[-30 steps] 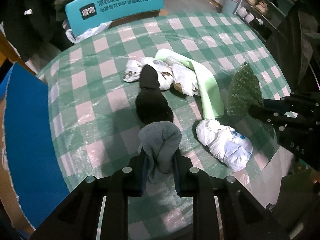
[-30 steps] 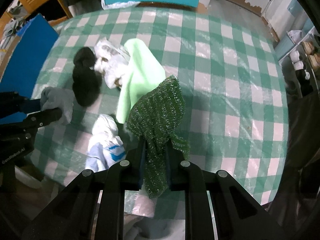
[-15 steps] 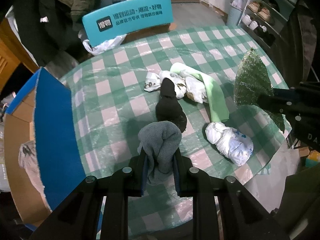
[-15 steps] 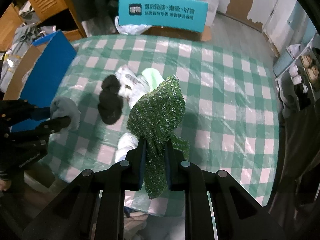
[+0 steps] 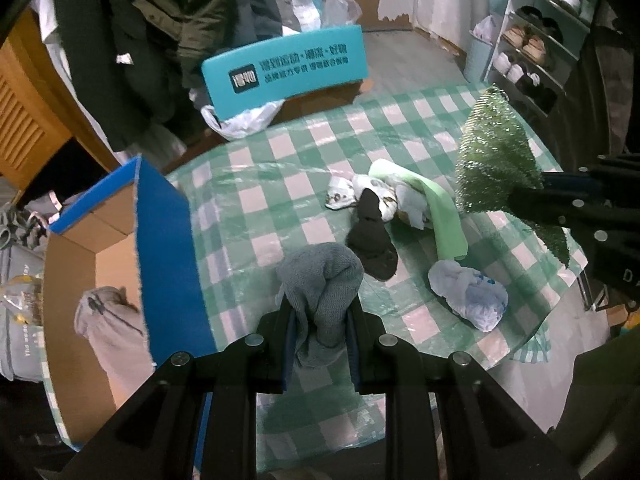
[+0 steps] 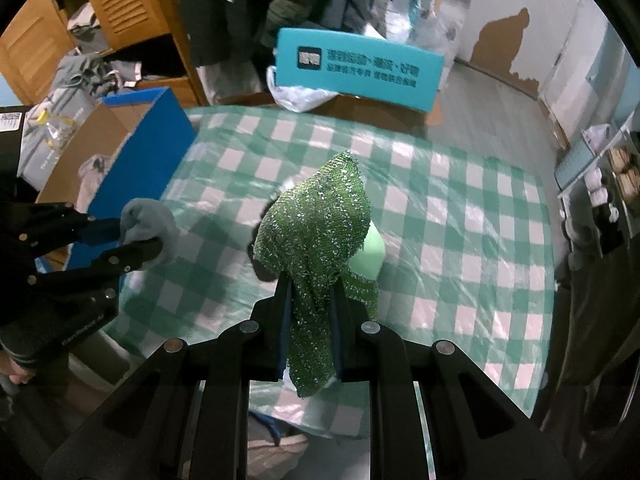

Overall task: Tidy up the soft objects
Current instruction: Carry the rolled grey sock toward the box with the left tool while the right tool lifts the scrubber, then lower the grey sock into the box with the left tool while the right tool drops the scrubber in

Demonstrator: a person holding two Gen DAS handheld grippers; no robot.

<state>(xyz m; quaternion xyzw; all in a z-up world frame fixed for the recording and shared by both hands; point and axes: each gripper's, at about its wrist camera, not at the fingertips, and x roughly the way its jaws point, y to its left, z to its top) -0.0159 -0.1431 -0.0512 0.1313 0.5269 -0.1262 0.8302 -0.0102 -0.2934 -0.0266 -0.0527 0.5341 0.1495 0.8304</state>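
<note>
My left gripper (image 5: 320,312) is shut on a grey sock (image 5: 320,280) and holds it high above the checked table (image 5: 280,196). My right gripper (image 6: 308,304) is shut on a glittery green cloth (image 6: 316,224), also raised; the cloth shows in the left wrist view (image 5: 496,160). On the table lie a black sock (image 5: 372,236), a light green cloth (image 5: 440,216), patterned white socks (image 5: 360,192) and a white and blue bundle (image 5: 468,296). An open cardboard box with blue flaps (image 5: 164,248) stands at the table's left, with a grey garment (image 5: 108,320) inside.
A teal chair back (image 5: 284,72) stands behind the table. Dark coats (image 5: 168,20) hang at the back. A shoe rack (image 5: 532,40) is at the right. A wooden cabinet (image 6: 120,0) stands at the back left.
Both grippers have risen well above the table with their cloths still held. The box at the left and the room behind have come into view.
</note>
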